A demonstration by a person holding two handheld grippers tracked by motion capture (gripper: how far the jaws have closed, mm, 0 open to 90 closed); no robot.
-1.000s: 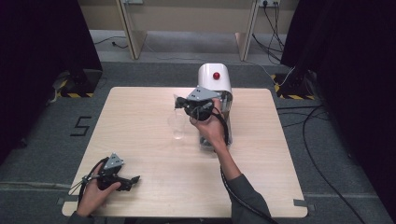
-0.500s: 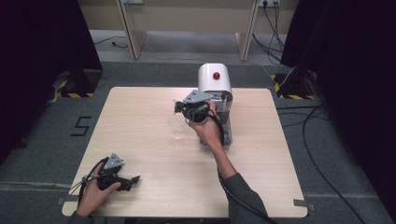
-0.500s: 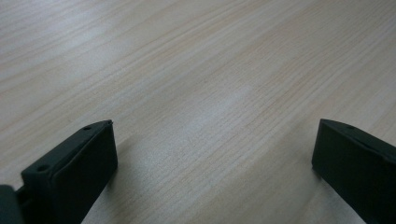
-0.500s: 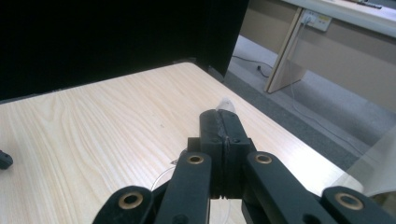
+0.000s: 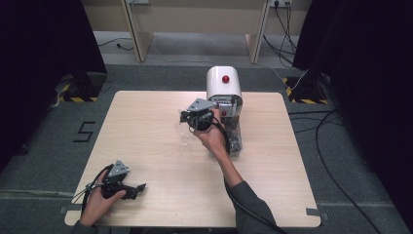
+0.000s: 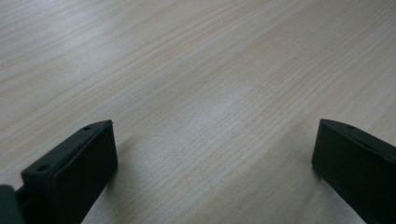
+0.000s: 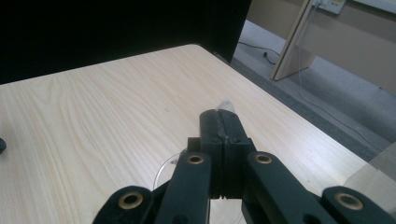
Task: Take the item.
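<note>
Two tongs: one is held in each hand over the wooden bench (image 5: 146, 122).
Right tongs (image 7: 223, 122): the jaws are squeezed tight on something thin and see-through, which looks like a clear cup (image 5: 185, 134); its round rim is seen under the jaws in the right gripper view.
Cup's place: it is held just beside the white machine (image 5: 223, 87) with the red button (image 5: 225, 79), a little above the middle of the bench.
Left tongs (image 5: 127, 187): the jaws are spread wide and nothing is held; they are kept low at the near left corner.
Step in hand: it is guessed that the cup is being carried away from the machine.
Next move: a flat free spot is needed, and a soft grip, since thin plastic is easily squashed.
Changed: the cup and right tongs are now a bit nearer the person than a second ago; the left tongs are not moved.
</note>
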